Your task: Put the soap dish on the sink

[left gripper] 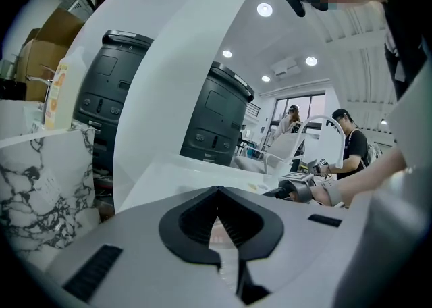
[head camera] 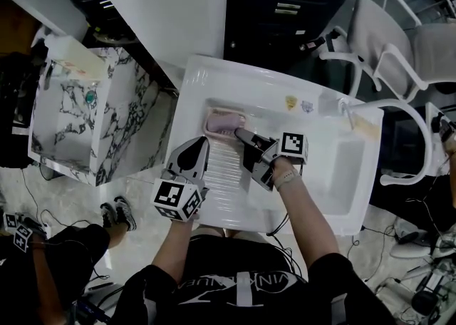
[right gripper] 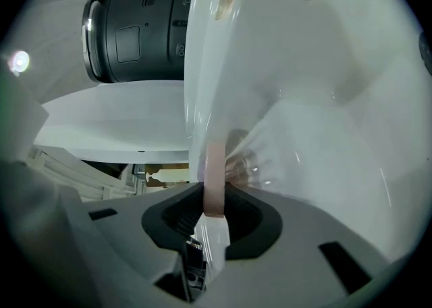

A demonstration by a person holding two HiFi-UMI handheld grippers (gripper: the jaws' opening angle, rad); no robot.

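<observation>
Sink [head camera: 235,78]: white, glossy, rectangular with rounded corners, centre of the head view. The left half is a ribbed drainboard [head camera: 224,181] with fine parallel grooves. The right half is a smooth basin.

Soap dish [head camera: 222,121]: pale pink, shallow, a rounded rectangle. It sits upper-middle of the head view, at the far end of the drainboard near the sink's back rim. Its long axis runs left to right across the frame. Whether its underside touches the sink or hangs just above it I cannot tell.

Right hand-held gripper [head camera: 246,138]: comes in from lower right and pinches the dish's near right edge. In the right gripper view [right gripper: 214,198] the dark ribbed pads close on a thin pink rim [right gripper: 214,178] seen edge-on. A clear, shiny plastic part lies just beside the rim, against the sink's white wall [right gripper: 324,63].

Left hand-held gripper [head camera: 198,147]: over the drainboard's left side, near the dish but apart from it. In its own view [left gripper: 217,192] the jaw tips are pressed together with nothing between them.

Upper left of the head view: a cabinet [head camera: 68,117] with a white and grey marble pattern. Upper right: white-framed chairs [head camera: 385,38].
</observation>
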